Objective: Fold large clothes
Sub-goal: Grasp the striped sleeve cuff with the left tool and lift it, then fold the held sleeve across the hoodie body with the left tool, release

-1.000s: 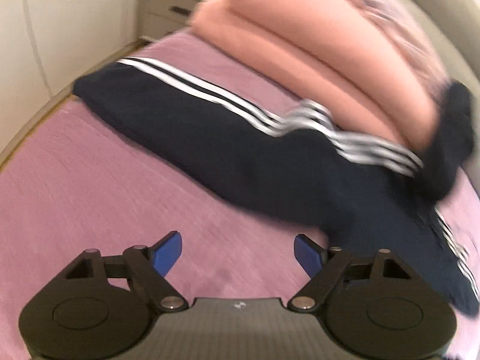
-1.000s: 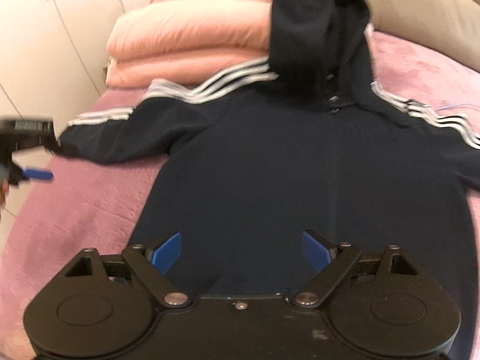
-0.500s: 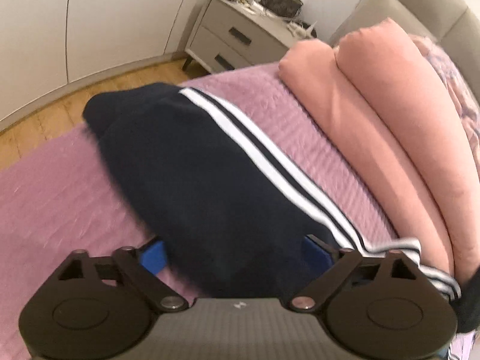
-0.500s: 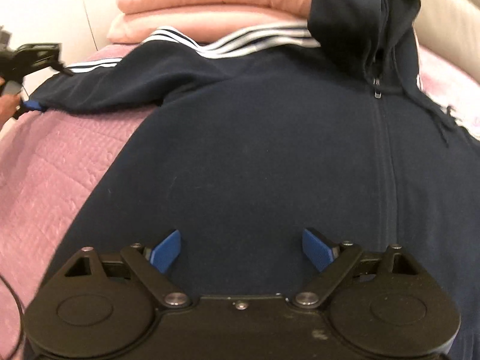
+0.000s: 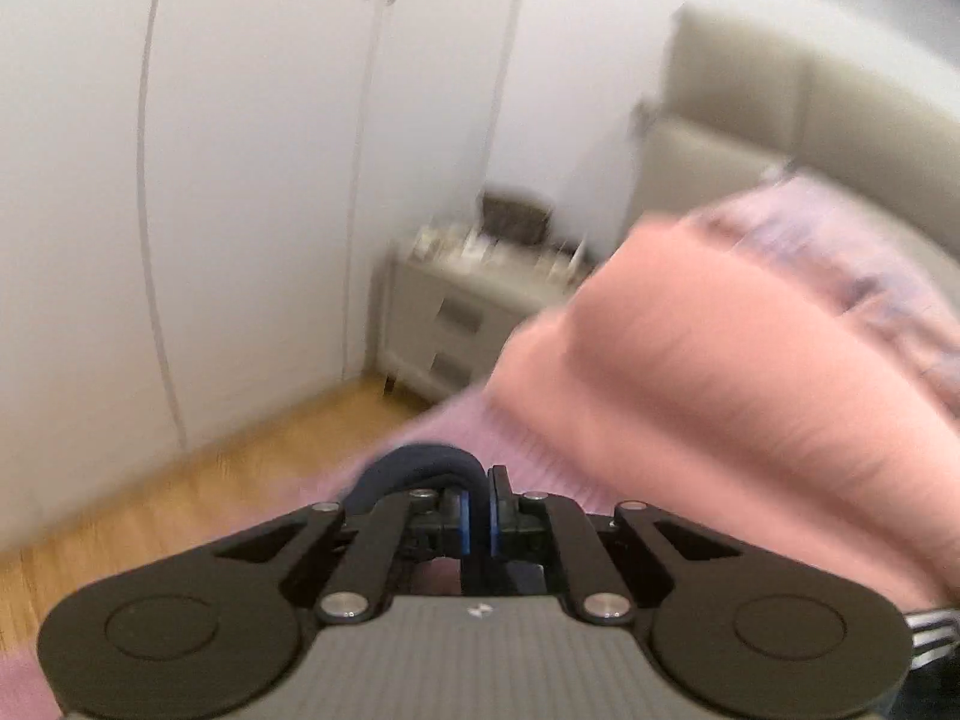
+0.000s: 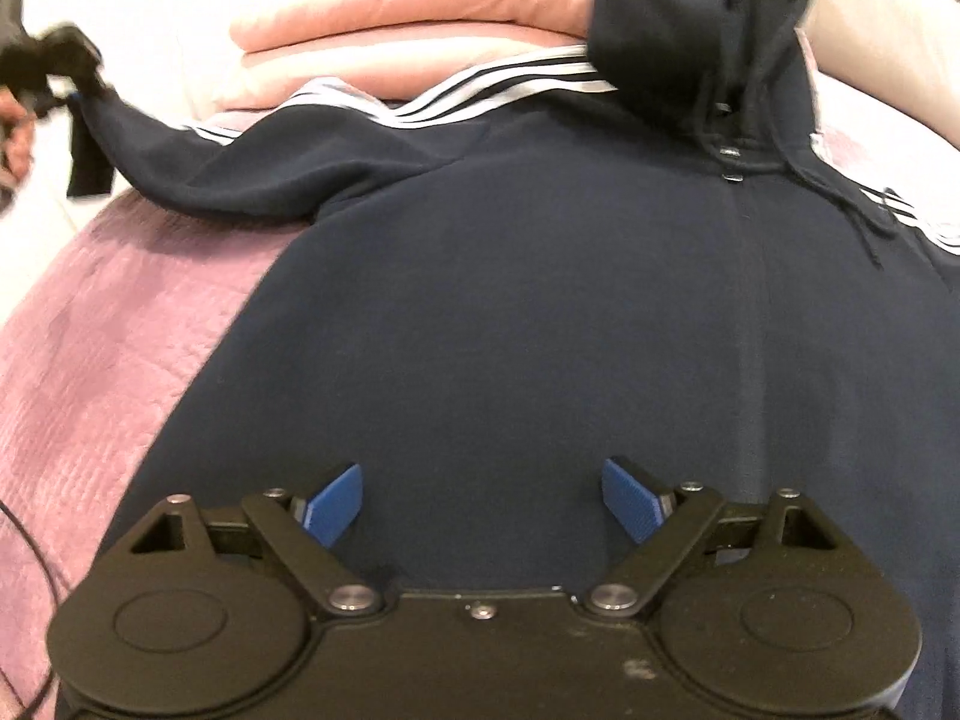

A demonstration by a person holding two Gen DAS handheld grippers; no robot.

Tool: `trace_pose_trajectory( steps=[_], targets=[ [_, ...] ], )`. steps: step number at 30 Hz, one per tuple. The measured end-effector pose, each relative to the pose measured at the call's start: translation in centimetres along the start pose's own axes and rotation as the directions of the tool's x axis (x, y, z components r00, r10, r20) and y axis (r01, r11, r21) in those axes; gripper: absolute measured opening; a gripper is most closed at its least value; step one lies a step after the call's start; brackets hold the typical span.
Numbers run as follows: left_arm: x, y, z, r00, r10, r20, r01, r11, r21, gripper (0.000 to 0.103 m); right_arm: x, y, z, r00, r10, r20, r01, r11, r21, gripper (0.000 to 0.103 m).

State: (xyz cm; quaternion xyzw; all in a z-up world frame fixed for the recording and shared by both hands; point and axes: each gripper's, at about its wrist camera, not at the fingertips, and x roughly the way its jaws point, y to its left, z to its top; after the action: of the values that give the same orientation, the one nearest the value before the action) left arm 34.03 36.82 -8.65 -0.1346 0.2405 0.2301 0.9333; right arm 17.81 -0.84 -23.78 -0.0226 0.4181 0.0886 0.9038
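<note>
A navy hooded jacket (image 6: 540, 300) with white striped sleeves lies face up on the pink bedspread (image 6: 108, 348), its hood (image 6: 690, 18) thrown back over the pillows. My left gripper (image 5: 478, 519) is shut on the cuff of the left sleeve (image 5: 420, 465), which bulges out above the blue pads. From the right wrist view that gripper (image 6: 57, 69) shows at far left, holding the sleeve end (image 6: 120, 126) lifted off the bed. My right gripper (image 6: 483, 501) hangs open just over the jacket's lower front, nothing between its fingers.
Folded salmon bedding (image 5: 720, 372) and pillows (image 6: 420, 12) are stacked at the head of the bed. A grey bedside cabinet (image 5: 456, 324) stands by white wardrobe doors (image 5: 240, 180) over wooden floor (image 5: 180, 492). A padded headboard (image 5: 780, 108) rises behind.
My left gripper closed on the sleeve cuff and lifted it, tilting up toward the wardrobe. My right gripper sank closer to the jacket's front, still open.
</note>
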Motion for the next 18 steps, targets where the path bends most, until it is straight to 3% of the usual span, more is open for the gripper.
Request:
trace_pose_trajectory(
  steps=[4, 9, 13, 18],
  targets=[
    [-4.5, -4.3, 3.5, 0.991, -0.069, 0.119, 0.070, 0.998, -0.001, 0.006, -0.6, -2.0, -0.2, 1.000, -0.020, -0.024, 0.021, 0.998, 0.056, 0.102],
    [-10.4, -11.2, 4.9, 0.948, -0.239, 0.209, 0.230, 0.971, 0.067, 0.006, -1.8, -4.7, -0.5, 0.999, -0.051, 0.000, 0.050, 0.992, 0.118, 0.102],
    [-14.3, -18.0, 3.2, 0.896, -0.393, 0.204, 0.376, 0.919, 0.119, 0.006, -3.6, -7.7, -0.8, 0.997, -0.064, 0.052, 0.053, 0.981, 0.187, 0.102],
    [-17.0, -26.7, -2.1, 0.800, -0.592, 0.095, 0.564, 0.797, 0.215, 0.006, -5.4, -13.0, -1.4, 0.989, -0.117, 0.093, 0.083, 0.949, 0.305, 0.102]
  ],
)
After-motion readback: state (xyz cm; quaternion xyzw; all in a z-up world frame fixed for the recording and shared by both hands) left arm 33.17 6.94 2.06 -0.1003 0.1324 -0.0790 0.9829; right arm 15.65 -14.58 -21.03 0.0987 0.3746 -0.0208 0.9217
